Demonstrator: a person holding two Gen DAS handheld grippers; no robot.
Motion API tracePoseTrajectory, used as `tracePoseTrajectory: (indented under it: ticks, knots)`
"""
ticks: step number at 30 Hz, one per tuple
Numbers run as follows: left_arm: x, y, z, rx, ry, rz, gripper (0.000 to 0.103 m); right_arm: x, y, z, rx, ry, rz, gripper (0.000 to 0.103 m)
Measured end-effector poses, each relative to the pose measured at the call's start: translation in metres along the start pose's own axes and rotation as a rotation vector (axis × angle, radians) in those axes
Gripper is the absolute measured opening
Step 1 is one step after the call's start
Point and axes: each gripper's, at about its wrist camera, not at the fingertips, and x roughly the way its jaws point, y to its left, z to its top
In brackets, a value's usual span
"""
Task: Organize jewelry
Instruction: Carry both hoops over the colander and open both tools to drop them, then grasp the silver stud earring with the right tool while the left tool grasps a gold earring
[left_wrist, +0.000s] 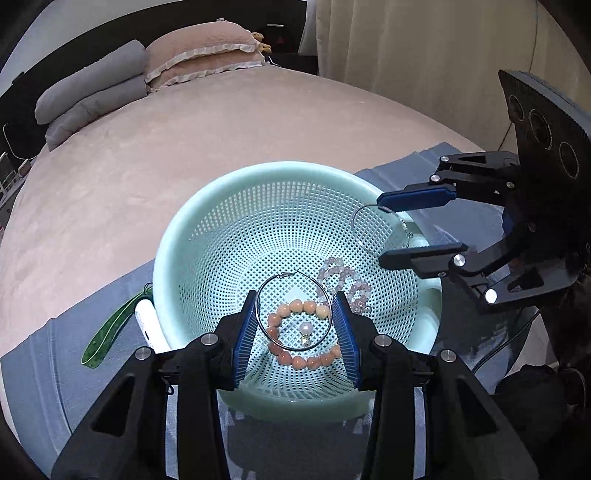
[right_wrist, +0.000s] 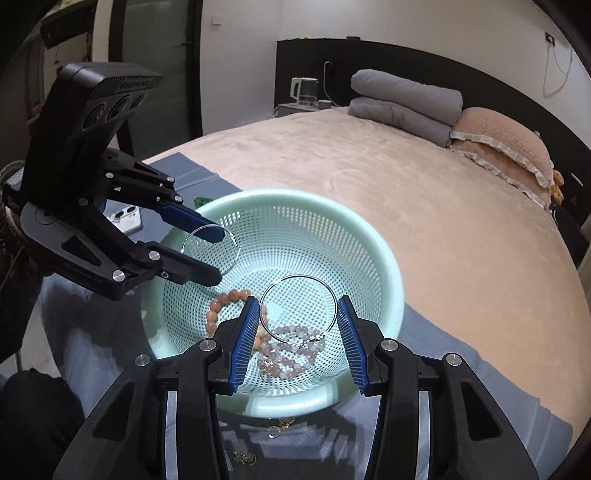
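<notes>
A mint-green mesh basket sits on a grey cloth on the bed. Inside lie a peach bead bracelet, a pale pink bead bracelet and a pearl. My left gripper hangs over the basket with a silver hoop spanning its wide-set pads. My right gripper does the same with another silver hoop.
A white phone and a green strap lie left of the basket. Small gold pieces lie on the cloth in front of it. Pillows and folded grey bedding are at the bed's head.
</notes>
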Motion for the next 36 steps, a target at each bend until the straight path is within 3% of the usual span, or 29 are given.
tracePoseTrajectory:
  ticks: [13, 17, 18, 19, 20, 24, 28, 36]
  knots:
    - [0.011, -0.003, -0.007, 0.023, 0.031, 0.016, 0.042, 0.007, 0.0, -0.009, 0.01, 0.024, -0.012, 0.042]
    - [0.006, -0.001, -0.008, 0.027, 0.023, 0.043, 0.056, 0.0, 0.001, -0.01, 0.008, 0.004, -0.023, 0.043]
    - [0.003, -0.001, -0.009, 0.028, 0.014, 0.043, 0.061, -0.003, 0.001, -0.01, 0.007, -0.006, -0.025, 0.051]
    - [0.001, 0.0, -0.01, 0.03, 0.008, 0.046, 0.065, -0.007, 0.002, -0.011, 0.004, -0.024, -0.043, 0.066]
    - [-0.001, 0.0, -0.011, 0.033, 0.006, 0.057, 0.068, -0.011, 0.003, -0.012, 0.002, -0.045, -0.062, 0.072]
    - [-0.009, 0.001, -0.019, 0.041, -0.002, 0.083, 0.077, -0.029, -0.001, -0.017, 0.031, -0.106, -0.085, 0.084]
    - [-0.022, 0.0, -0.028, 0.047, -0.028, 0.121, 0.089, -0.04, -0.003, -0.024, 0.056, -0.113, -0.089, 0.085]
    - [-0.04, -0.002, -0.047, 0.019, -0.045, 0.13, 0.094, -0.054, 0.001, -0.044, 0.069, -0.091, -0.085, 0.086]
